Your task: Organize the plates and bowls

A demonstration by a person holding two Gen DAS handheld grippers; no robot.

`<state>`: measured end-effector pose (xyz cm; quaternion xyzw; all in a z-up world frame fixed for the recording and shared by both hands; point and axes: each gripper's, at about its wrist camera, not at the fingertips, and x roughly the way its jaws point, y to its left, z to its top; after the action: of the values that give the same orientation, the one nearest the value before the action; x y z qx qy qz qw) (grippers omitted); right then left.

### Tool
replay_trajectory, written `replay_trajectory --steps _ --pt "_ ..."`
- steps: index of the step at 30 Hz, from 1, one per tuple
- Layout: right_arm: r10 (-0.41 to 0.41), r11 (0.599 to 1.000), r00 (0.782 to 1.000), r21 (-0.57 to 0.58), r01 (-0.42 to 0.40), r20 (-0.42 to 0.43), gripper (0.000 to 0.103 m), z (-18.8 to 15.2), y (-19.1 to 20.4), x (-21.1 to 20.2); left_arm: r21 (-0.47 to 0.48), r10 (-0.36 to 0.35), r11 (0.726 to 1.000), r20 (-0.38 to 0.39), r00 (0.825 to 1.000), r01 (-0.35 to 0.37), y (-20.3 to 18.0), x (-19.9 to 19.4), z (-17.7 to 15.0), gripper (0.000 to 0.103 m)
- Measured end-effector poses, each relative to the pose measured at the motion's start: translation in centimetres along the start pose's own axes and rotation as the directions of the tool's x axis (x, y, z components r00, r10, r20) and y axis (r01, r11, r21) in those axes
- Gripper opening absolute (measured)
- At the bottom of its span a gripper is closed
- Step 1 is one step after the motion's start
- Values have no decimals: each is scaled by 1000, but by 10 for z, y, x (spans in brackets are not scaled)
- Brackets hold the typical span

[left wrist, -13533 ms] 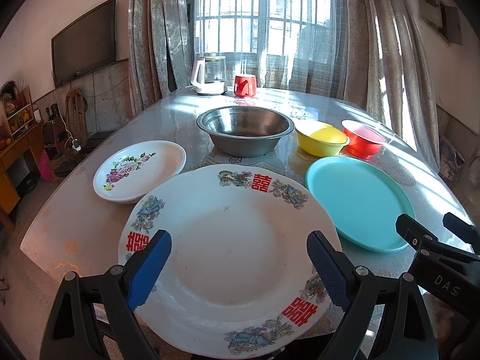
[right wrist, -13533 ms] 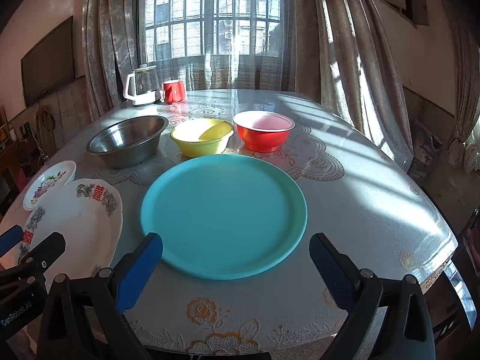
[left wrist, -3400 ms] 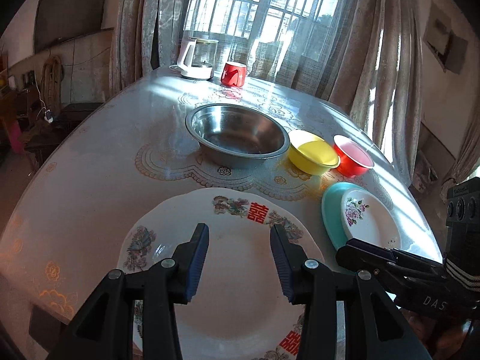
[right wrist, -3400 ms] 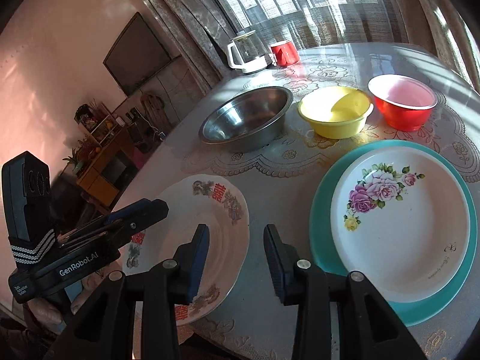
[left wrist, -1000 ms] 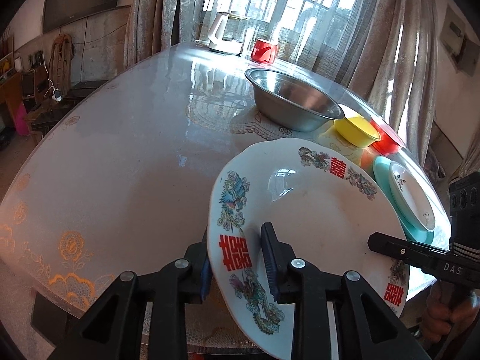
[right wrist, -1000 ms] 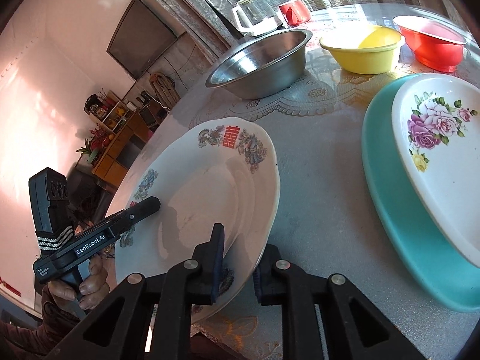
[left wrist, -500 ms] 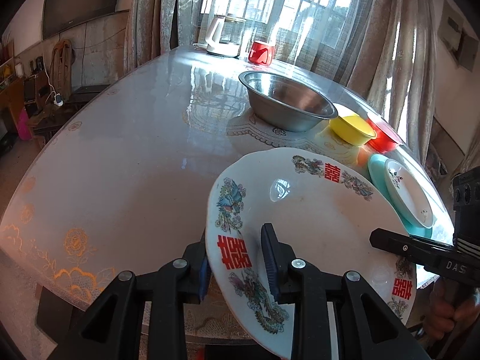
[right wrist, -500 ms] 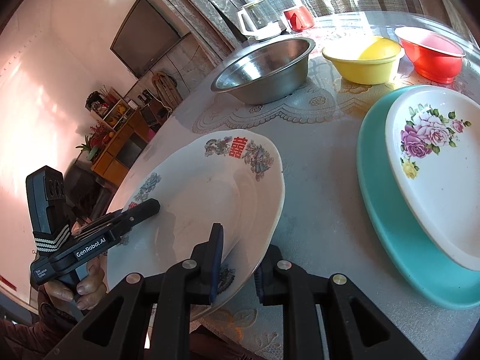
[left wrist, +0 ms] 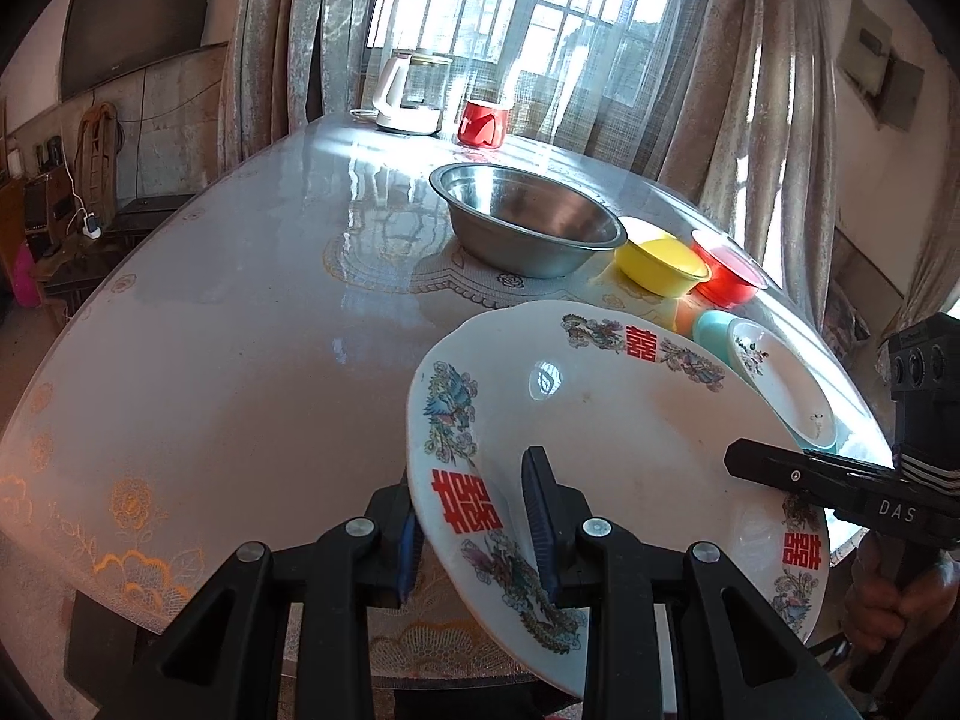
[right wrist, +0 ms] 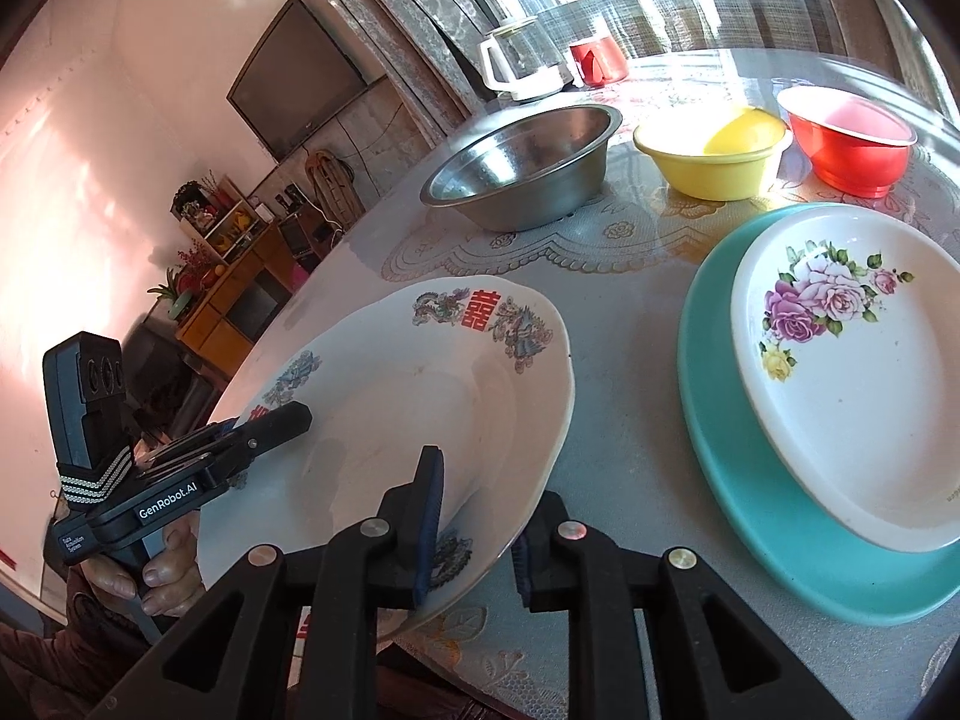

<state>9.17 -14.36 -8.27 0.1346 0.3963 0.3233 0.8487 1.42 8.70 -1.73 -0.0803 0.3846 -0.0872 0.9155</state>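
Observation:
A large white plate [left wrist: 600,420] with red characters and bird patterns is held tilted above the table's near edge. My left gripper [left wrist: 474,516] is shut on its left rim, one pad above and one below. On the opposite rim my right gripper [right wrist: 477,525] is shut on the same plate [right wrist: 408,396]. Each gripper shows in the other's view: the right gripper [left wrist: 738,461] and the left gripper [right wrist: 294,417]. To the right, a small floral plate [right wrist: 852,372] lies on a teal plate [right wrist: 750,510].
A steel bowl [right wrist: 528,174], a yellow bowl [right wrist: 708,162] and a red bowl [right wrist: 852,144] stand in a row behind the plates. A kettle [right wrist: 516,66] and a red mug [right wrist: 597,60] sit at the far edge by the window. A hand [right wrist: 156,576] grips the left gripper's handle.
A few seconds ago both grippers stood open over the big plate lying on the table. Now both clamp its rim and hold it raised. Over the last second it only tipped slightly.

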Motion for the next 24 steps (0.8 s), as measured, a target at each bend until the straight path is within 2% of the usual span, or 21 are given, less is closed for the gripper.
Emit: replay_trajectory --steps 4,12,17,24 --pt "-13 1000 1000 5 13 25 20 2 -4 -11 26 -21 999 8 1000 20 -12 1 7 30" --pt "-92 996 989 26 90 112 20 3 -21 -54 102 -100 990 21 995 97 -56 12 30 30" --pt "-165 986 971 68 155 174 21 4 -41 -84 184 -139 974 26 990 131 -96 24 45 30" --pt "-265 960 939 150 237 217 22 -2 -75 -116 246 -202 949 -16 979 200 -146 53 64 30"
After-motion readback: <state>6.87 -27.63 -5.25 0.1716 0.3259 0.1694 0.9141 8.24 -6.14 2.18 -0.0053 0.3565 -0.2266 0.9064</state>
